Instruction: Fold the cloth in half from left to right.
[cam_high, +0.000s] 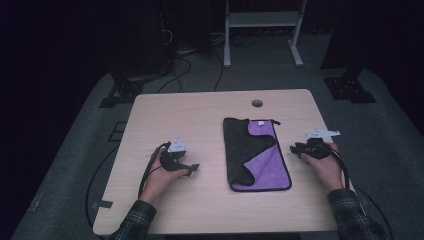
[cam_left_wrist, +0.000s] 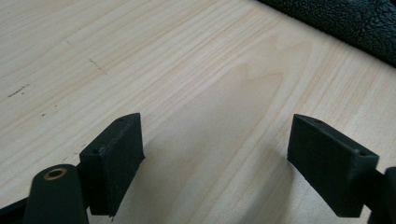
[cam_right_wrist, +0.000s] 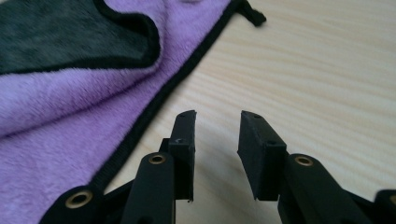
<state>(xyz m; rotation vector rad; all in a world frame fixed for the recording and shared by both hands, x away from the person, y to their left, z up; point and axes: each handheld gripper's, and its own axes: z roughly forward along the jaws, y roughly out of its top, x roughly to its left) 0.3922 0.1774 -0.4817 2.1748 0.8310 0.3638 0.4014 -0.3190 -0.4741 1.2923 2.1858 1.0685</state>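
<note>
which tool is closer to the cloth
Right. The right tool sits just off the cloth's right edge, open, not touching. The left tool is farther off across bare table on the cloth's left side.

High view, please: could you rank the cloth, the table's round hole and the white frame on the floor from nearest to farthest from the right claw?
1. Cloth, just left of the right claw.
2. Hole, near the table's far edge.
3. White frame, on the floor beyond the table.
</note>
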